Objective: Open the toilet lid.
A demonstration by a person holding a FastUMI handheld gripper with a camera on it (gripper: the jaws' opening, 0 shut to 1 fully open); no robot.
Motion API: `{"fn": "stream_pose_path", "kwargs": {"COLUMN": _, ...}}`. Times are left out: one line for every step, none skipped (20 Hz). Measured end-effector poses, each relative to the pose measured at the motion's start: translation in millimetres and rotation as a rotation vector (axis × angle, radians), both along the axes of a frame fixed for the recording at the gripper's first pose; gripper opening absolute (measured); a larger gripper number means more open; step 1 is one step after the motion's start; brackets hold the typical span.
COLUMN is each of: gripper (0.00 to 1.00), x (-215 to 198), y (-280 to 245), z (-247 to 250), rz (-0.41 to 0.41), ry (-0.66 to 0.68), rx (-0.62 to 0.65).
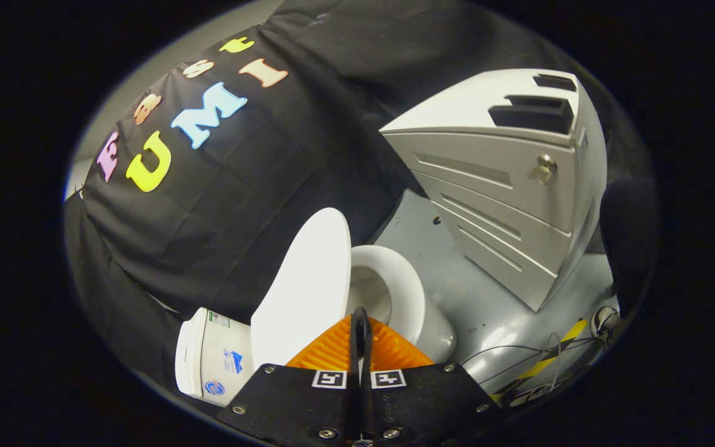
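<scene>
The white toilet lid point(308, 288) stands raised, leaning back toward the tank point(211, 360). Beside it the seat ring point(404, 288) and the bowl opening lie uncovered. My gripper point(359, 326) is shut, its two fingers pressed together with nothing visible between them. The fingertips sit just in front of the lid's free edge and the near part of the bowl. Whether they touch the lid cannot be told. The whole scene appears tilted in the gripper view.
A grey metal cabinet point(506, 205) with slots and a lock stands beyond the toilet on the grey floor point(457, 285). Yellow-black tape point(559, 351) and thin cables point(519, 357) lie on the floor near the fingers. The black booth wall point(258, 186) rises behind the lid.
</scene>
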State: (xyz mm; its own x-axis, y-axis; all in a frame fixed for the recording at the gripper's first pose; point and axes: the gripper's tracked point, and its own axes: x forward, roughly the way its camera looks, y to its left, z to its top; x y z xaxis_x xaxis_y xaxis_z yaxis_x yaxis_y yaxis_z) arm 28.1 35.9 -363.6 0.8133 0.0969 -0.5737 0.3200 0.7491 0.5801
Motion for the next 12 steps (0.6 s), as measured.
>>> {"fn": "stream_pose_path", "kwargs": {"gripper": 0.00, "x": 0.0, "y": 3.5, "z": 10.0, "rz": 0.009, "ry": -0.015, "rx": -0.017}}
{"fn": "stream_pose_path", "kwargs": {"gripper": 0.00, "x": 1.0, "y": 6.9, "z": 20.7, "rz": 0.017, "ry": -0.033, "rx": -0.033}}
{"fn": "stream_pose_path", "kwargs": {"gripper": 0.00, "x": 0.7, "y": 11.1, "z": 32.5, "rz": 0.027, "ry": -0.056, "rx": -0.048}}
{"fn": "stream_pose_path", "kwargs": {"gripper": 0.00, "x": 1.4, "y": 15.8, "z": 44.2, "rz": 0.042, "ry": -0.078, "rx": -0.065}}
{"fn": "stream_pose_path", "kwargs": {"gripper": 0.00, "x": 0.6, "y": 21.4, "z": 56.0, "rz": 0.059, "ry": -0.106, "rx": -0.087}}
{"fn": "stream_pose_path", "kwargs": {"gripper": 0.00, "x": 1.3, "y": 28.3, "z": 70.1, "rz": 0.079, "ry": -0.134, "rx": -0.115}}
{"fn": "stream_pose_path", "kwargs": {"gripper": 0.00, "x": 2.3, "y": 35.6, "z": 83.2, "rz": 0.099, "ry": -0.164, "rx": -0.146}}
{"fn": "stream_pose_path", "kwargs": {"gripper": 0.00, "x": 3.1, "y": 44.2, "z": 97.0, "rz": 0.121, "ry": -0.188, "rx": -0.184}}
{"fn": "stream_pose_path", "kwargs": {"gripper": 0.00, "x": 2.7, "y": 52.2, "z": 108.3, "rz": 0.139, "ry": -0.209, "rx": -0.225}}
{"fn": "stream_pose_path", "kwargs": {"gripper": 0.00, "x": 0.8, "y": 60.0, "z": 119.1, "rz": 0.150, "ry": -0.232, "rx": -0.264}}
{"fn": "stream_pose_path", "kwargs": {"gripper": 0.00, "x": 1.0, "y": 68.6, "z": 130.0, "rz": 0.161, "ry": -0.259, "rx": -0.299}}
{"fn": "stream_pose_path", "kwargs": {"gripper": 0.00, "x": 1.5, "y": 76.3, "z": 140.9, "rz": 0.173, "ry": -0.282, "rx": -0.325}}
